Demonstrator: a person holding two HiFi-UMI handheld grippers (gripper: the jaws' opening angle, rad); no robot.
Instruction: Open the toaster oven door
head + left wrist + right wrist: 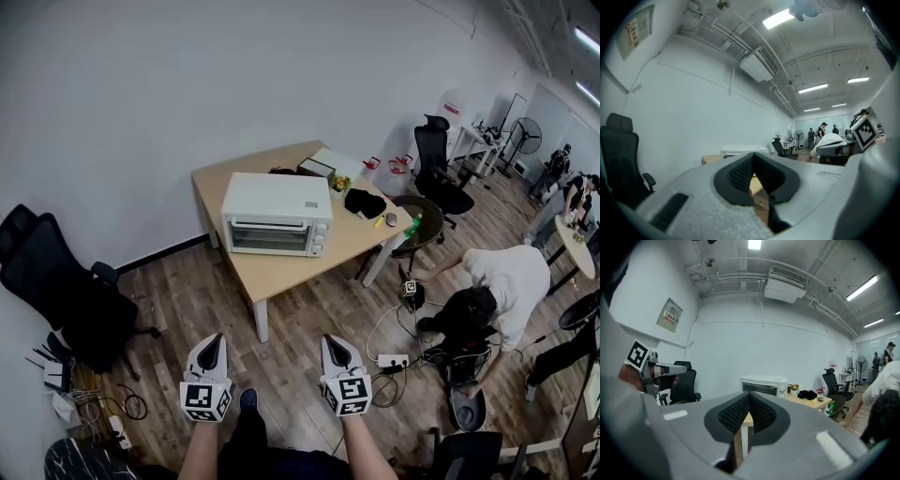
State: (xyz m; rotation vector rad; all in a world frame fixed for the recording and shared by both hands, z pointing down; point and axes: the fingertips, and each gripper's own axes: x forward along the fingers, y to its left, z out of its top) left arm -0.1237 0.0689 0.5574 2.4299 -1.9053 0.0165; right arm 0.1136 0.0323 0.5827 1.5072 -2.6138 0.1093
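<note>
From the head view, the toaster oven [277, 216] sits on the tabletop [281, 270] with its door [270, 236] shut and facing me. My left gripper [213, 339] and right gripper [331, 341] hang over the floor [281, 361], well apart from the oven.

In the left gripper view the jaws are together at the tips with nothing between them. The oven [743, 151] shows small beyond them.

In the right gripper view the jaws are likewise closed and empty, and the oven [764, 384] stands just above their tips.

I judge the task hasn't started; this is the approach. Next I need to close in on the tabletop, spread one pair of jaws, take the handle at the door's upper edge, then swing it outward and down.
</note>
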